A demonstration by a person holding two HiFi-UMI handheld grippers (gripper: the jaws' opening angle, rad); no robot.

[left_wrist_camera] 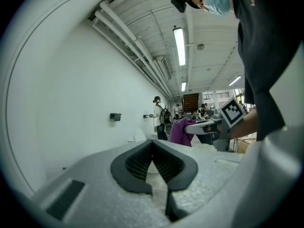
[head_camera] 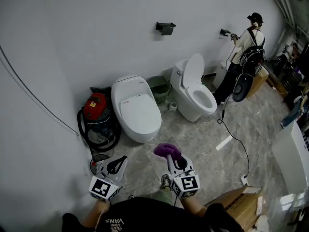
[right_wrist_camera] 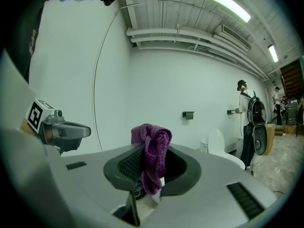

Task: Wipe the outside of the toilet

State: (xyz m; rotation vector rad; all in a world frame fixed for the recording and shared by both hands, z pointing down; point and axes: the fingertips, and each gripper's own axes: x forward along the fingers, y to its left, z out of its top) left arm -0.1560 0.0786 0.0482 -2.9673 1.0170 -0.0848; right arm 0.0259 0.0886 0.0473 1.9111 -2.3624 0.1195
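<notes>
Our left gripper (head_camera: 117, 164) and right gripper (head_camera: 175, 159): pale grey plastic shells, black ribbed pads (left_wrist_camera: 137, 163) lining the jaws. Each carries a white cube (head_camera: 103, 188) printed with black square markers. We wear a black top (head_camera: 145, 217) with small white lettering on the chest.

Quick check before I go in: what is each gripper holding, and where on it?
The right gripper clamps a bunched purple cloth mid-length, ends free above and below. The left gripper is shut on nothing.
</notes>
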